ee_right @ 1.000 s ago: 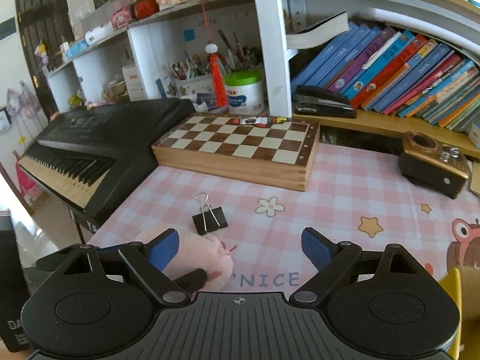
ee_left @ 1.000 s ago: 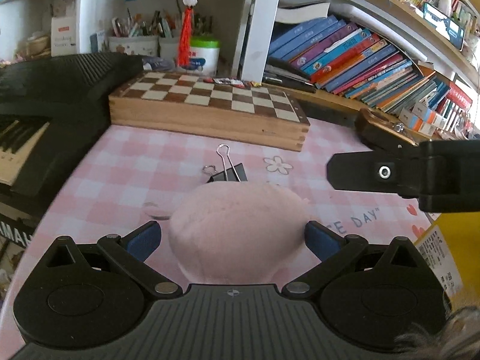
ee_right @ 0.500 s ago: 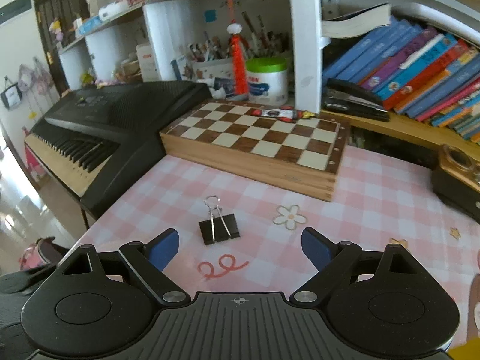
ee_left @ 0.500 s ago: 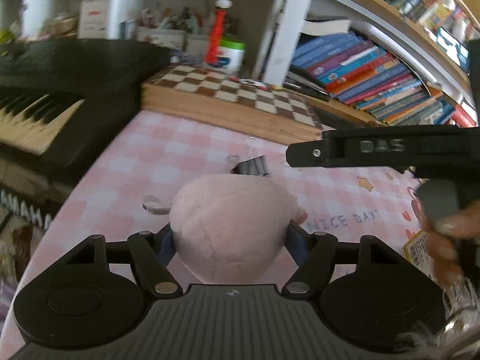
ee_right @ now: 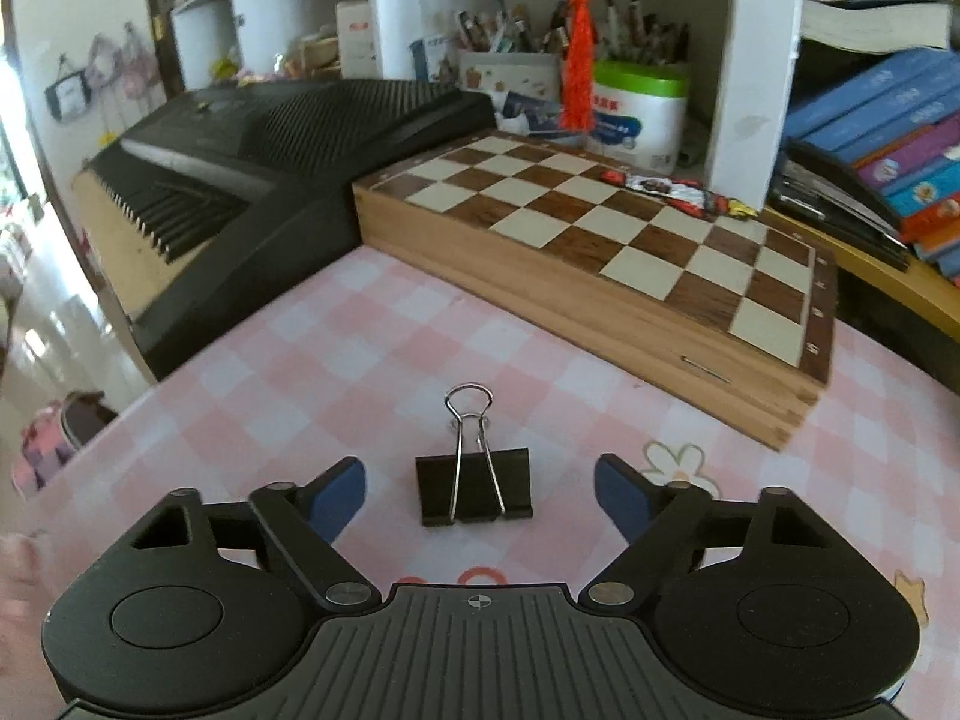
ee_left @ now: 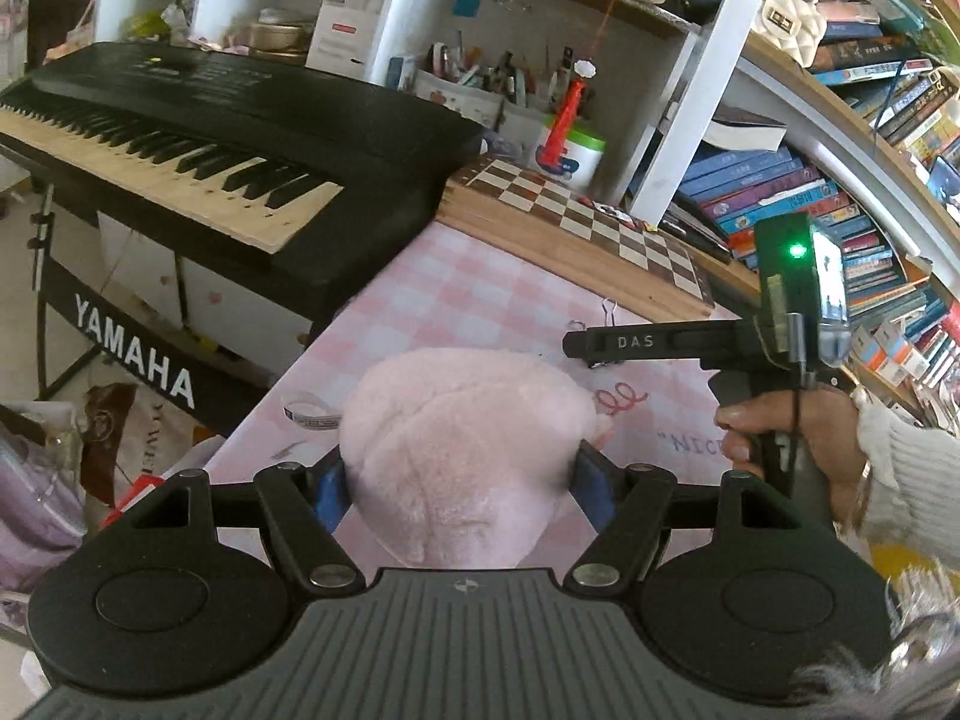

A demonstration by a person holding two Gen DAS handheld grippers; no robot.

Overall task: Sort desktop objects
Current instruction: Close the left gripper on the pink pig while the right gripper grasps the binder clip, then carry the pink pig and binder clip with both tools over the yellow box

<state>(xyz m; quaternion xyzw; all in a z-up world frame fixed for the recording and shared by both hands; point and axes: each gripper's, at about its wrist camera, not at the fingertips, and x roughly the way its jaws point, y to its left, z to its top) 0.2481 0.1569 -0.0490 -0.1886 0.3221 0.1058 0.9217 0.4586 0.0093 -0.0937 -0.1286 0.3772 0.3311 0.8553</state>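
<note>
My left gripper [ee_left: 462, 495] is shut on a pink plush toy [ee_left: 462, 438] and holds it above the left edge of the pink checked table [ee_left: 456, 294]. My right gripper [ee_right: 480, 495] is open, low over the table, with a black binder clip [ee_right: 474, 489] lying between its blue fingertips [ee_right: 336, 495]. In the left wrist view the right gripper's body [ee_left: 660, 342] crosses from the right and hides most of the clip; only the clip's wire handle [ee_left: 609, 309] shows.
A wooden chessboard box [ee_right: 612, 252] lies at the back of the table with a candy wrapper [ee_right: 666, 189] on it. A black Yamaha keyboard [ee_left: 198, 156] stands left. Shelves with books [ee_left: 780, 198] and pen pots [ee_right: 636, 114] are behind. A paper strip [ee_left: 309, 411] lies near the table edge.
My left gripper closed on the plush toy and lifted it up and back to the left. My right gripper moved forward and down until the binder clip lies between its fingers.
</note>
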